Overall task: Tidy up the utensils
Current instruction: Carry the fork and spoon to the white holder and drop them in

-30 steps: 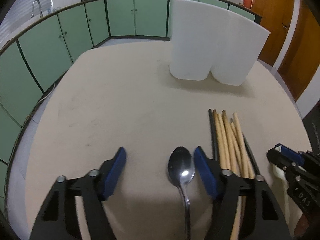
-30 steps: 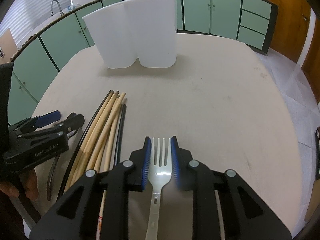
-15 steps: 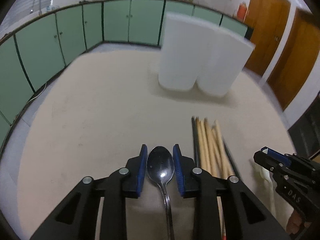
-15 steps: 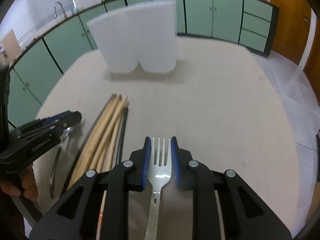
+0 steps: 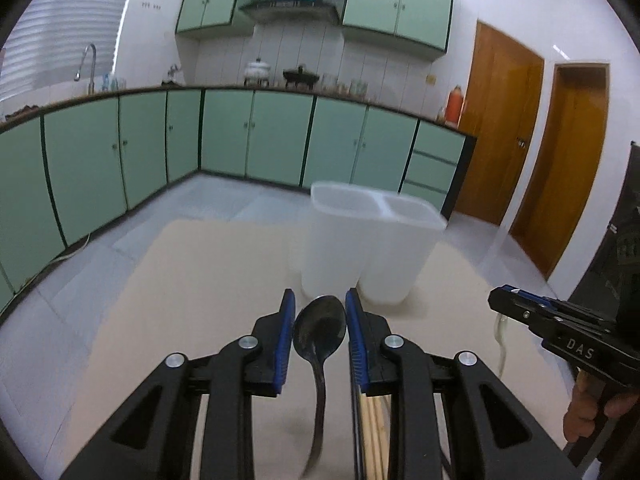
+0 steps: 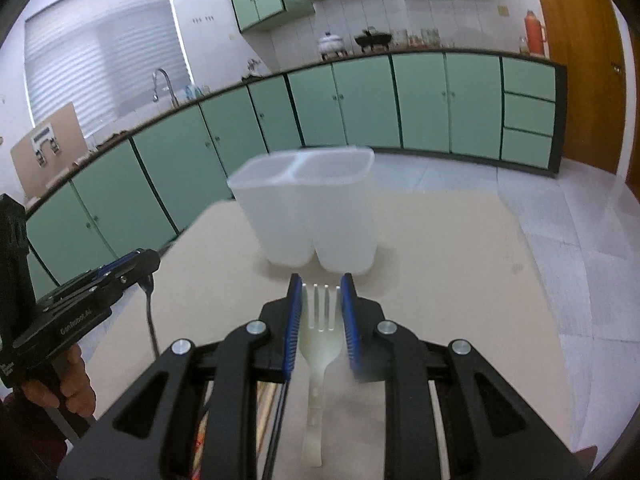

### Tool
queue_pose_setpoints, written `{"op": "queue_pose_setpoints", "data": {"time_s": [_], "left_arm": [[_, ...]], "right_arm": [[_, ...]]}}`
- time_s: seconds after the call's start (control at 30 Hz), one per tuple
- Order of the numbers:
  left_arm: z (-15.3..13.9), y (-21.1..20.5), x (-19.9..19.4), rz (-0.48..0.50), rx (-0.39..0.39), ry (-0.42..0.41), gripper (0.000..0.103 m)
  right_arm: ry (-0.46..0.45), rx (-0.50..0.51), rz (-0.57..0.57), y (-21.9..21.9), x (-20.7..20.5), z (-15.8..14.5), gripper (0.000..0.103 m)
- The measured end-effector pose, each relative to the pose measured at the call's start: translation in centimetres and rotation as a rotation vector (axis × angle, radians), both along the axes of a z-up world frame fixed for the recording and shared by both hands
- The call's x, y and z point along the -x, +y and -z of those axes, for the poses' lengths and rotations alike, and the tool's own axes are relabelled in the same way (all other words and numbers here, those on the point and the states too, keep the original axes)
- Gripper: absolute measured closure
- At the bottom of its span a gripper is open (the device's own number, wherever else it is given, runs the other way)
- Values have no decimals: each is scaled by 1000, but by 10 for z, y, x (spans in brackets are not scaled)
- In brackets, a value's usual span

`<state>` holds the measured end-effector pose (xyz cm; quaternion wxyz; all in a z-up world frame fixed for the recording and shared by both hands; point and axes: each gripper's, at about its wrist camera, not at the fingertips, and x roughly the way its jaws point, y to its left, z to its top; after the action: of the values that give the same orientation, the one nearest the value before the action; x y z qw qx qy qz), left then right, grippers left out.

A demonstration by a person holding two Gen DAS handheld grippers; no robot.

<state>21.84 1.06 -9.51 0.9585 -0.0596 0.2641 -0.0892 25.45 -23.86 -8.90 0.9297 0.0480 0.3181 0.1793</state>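
I see right gripper (image 6: pixel 320 326) clamping plastic fork (image 6: pixel 320 344) | blurry two-compartment holder (image 6: pixel 308 216) ahead, seemingly empty | left gripper (image 6: pixel 138 266) holds spoon (image 6: pixel 150 312)

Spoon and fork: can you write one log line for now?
left gripper: holds spoon | right gripper: holds fork | white holder: ahead

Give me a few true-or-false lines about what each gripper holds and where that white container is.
1. The left gripper is shut on a spoon. True.
2. The right gripper holds a knife. False: it is a pale fork.
3. The white container has two compartments. True.
4. The fork already stands in the container. False: it is still in the gripper, short of the container.
5. Chopsticks lie on the table. True.
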Motion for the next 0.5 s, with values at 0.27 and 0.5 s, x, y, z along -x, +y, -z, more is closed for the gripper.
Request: {"op": "queue_pose_setpoints", "data": {"time_s": [0.27, 0.5], "left_arm": [[-29, -3, -2, 5, 24, -83, 78], [-66, -3, -18, 12, 59, -161, 78]], "right_arm": [[-92, -17, 1, -4, -12, -29, 84], [-191, -18, -3, -5, -38, -62, 84]]}}
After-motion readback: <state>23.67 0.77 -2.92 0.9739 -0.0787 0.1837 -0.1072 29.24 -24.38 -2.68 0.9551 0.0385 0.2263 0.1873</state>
